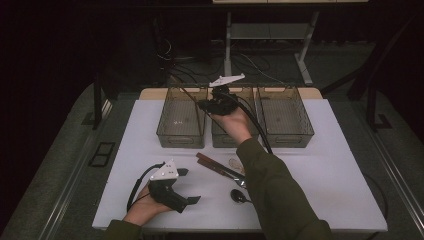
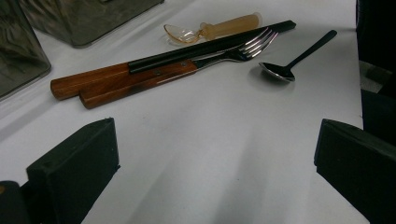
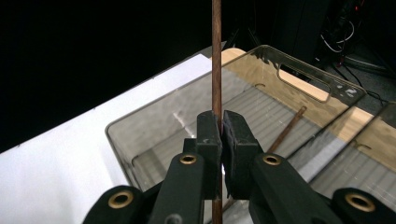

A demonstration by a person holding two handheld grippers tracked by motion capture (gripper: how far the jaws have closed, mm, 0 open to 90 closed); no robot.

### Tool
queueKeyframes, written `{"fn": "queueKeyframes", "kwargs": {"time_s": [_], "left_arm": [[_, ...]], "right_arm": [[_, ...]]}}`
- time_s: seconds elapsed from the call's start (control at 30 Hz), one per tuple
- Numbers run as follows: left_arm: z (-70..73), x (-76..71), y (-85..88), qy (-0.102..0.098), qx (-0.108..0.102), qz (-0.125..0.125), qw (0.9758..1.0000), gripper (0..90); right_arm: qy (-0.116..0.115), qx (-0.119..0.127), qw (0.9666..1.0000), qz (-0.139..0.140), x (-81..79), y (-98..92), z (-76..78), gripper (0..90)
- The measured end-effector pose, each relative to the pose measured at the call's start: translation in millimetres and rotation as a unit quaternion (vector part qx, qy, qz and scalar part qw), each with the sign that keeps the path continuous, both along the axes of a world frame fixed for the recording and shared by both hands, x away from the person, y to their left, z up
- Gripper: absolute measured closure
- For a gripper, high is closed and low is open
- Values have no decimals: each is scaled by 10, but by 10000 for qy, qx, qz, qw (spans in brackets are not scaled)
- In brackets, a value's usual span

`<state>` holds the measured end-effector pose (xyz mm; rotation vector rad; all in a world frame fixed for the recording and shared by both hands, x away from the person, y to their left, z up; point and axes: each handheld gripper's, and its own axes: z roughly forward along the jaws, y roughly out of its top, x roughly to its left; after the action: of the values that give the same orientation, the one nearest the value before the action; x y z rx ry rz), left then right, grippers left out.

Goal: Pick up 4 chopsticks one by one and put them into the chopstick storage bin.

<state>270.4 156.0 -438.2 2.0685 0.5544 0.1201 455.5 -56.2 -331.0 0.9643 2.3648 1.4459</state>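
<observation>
The right gripper is clamping its black jaws on a thin brown wooden chopstick, holding it upright over the smoky translucent plastic bin, where another chopstick is lying. The left gripper is resting with jaws wide apart, holding nothing, near the wooden-handled fork.

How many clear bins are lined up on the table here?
3, in a row along the far edge: the left bin, the middle bin partly behind the right tongs and hand, and the right bin.
</observation>
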Motion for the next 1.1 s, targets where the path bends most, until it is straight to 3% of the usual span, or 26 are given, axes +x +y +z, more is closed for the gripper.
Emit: {"fn": "queueKeyframes", "kwargs": {"time_s": [0.5, 0.93, 1.1], "left_arm": [[14, -2, 9, -48, -126, 31, 9999, 0], [21, -2, 14, -42, -124, -9, 9999, 0], [23, 0, 23, -17, -93, -22, 10000, 0]], "right_arm": [[-17, -63, 9999, -142, 223, 471, -36, 858], [168, -101, 9995, -233, 336, 768, -294, 858], [410, -341, 9981, -316, 338, 823, -442, 852]]}}
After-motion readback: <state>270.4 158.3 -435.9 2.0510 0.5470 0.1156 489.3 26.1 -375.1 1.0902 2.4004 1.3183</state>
